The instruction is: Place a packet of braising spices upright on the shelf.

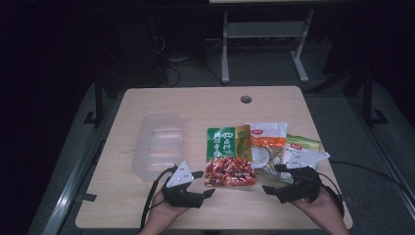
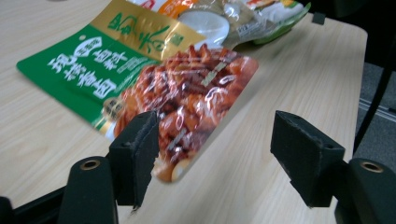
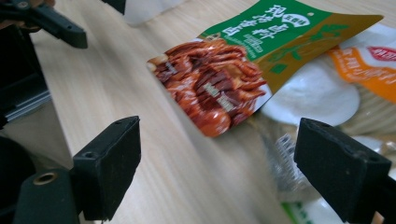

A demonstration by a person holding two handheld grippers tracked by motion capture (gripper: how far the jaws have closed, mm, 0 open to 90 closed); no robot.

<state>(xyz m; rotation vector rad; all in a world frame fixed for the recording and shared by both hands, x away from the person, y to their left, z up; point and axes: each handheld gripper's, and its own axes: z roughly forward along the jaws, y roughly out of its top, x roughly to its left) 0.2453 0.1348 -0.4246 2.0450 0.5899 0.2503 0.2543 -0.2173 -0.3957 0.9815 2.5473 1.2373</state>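
A green and gold snack packet with red food pictured on it (image 1: 229,156) lies flat near the middle of the wooden table (image 1: 195,103). My left gripper (image 1: 204,183) is just left of the packet's near end, jaws open. In the left gripper view the packet's (image 2: 154,79) near corner reaches in beside the left pad of that gripper (image 2: 217,126), and the pads do not press it. My right gripper (image 1: 272,178) stands open to the packet's right. In the right gripper view the packet (image 3: 224,74) lies beyond its open jaws (image 3: 222,128), which hold nothing.
A clear plastic box (image 1: 159,144) sits left of the packet. A white and orange packet (image 1: 266,147) and a green-edged packet (image 1: 303,144) lie to its right, partly overlapped. A cable hole (image 1: 246,99) is near the table's far edge. Beyond it, the floor and a desk frame are dark.
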